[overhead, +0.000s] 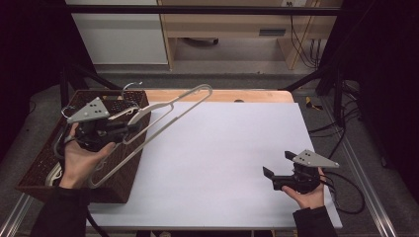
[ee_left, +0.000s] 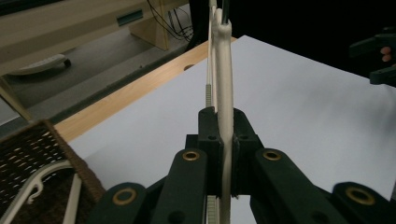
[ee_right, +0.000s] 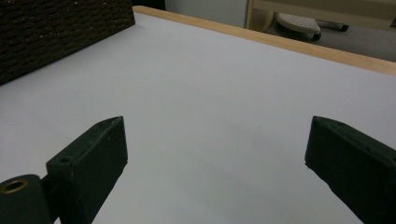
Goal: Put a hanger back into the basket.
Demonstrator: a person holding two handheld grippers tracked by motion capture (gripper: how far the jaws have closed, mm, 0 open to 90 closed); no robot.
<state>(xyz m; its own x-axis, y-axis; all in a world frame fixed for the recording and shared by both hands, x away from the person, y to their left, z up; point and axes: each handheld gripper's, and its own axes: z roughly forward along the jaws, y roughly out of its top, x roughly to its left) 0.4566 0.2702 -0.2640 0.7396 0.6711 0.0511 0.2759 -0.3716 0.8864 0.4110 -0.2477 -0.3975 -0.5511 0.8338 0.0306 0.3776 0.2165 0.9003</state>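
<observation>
The left tongs (overhead: 129,129) are clamped tight on a cream plastic clothes hanger (overhead: 163,114), lifted out over the edge of the dark woven wicker basket (overhead: 39,170), where more hangers lie. The right tongs (overhead: 276,173) hover wide open and empty above the white surface (overhead: 222,148). It looks like an unloading step; next, I'd guess, the hanger gets laid down flat on the surface.

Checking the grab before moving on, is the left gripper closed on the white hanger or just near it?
Closed on it: the left gripper has both jaws pressed against the white hanger, lifted above the basket.
</observation>
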